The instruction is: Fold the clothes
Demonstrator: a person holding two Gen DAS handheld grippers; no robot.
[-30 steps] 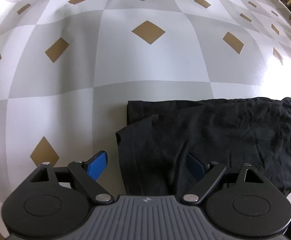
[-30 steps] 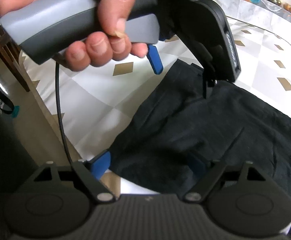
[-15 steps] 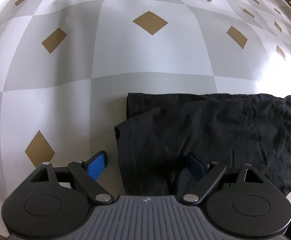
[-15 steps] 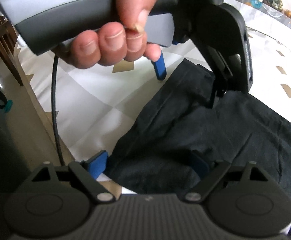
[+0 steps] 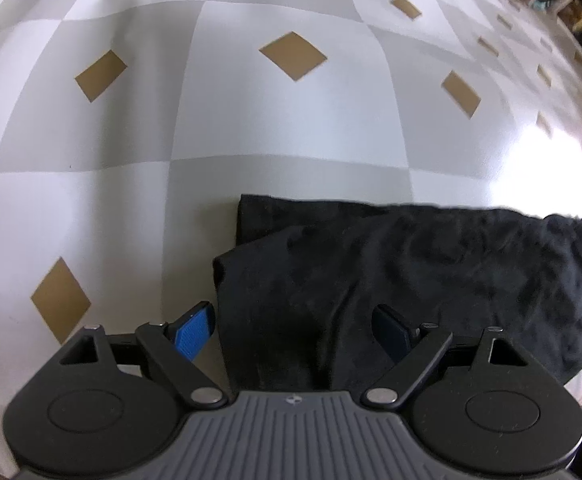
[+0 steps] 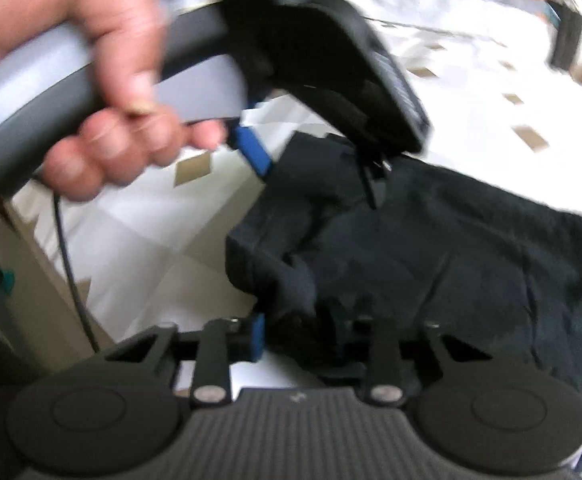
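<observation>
Noted on the checked desk [image 5: 291, 140]: a black garment [image 5: 411, 272], spread along the near edge, in at least two layers at its left end, with the upper layer set a little askew over the lower so a strip of the under layer shows on the far side. Surface finely crinkled toward the right, no stiff seam or button visible. Judged thin, soft and light: likely to drape and sag between any two hold points, to drag its lower layer along by friction, and to slip little on the blue pads. Nothing fragile about it. Left tongs [image 5: 293, 332] wide apart, straddling the left edge of the cloth, one finger over bare desk, the other over fabric, gripping nothing; whether the fingers touch the cloth cannot be told. Seen from the right wrist view, blurred: same left tongs [image 6: 311, 168] carried by a hand [image 6: 103, 92] above the far corner of the cloth. Right tongs [image 6: 297, 332] drawn narrow, with a bunch of the near corner gathered and lifted between the fingers, so far as the blur allows. Best hold judged at corners or along a hem, pinching all layers together and well in from the rim, so the upper layer does not slide off alone. Two holds on one edge needed to keep it taut. Stage of folding not settled by these views.
</observation>
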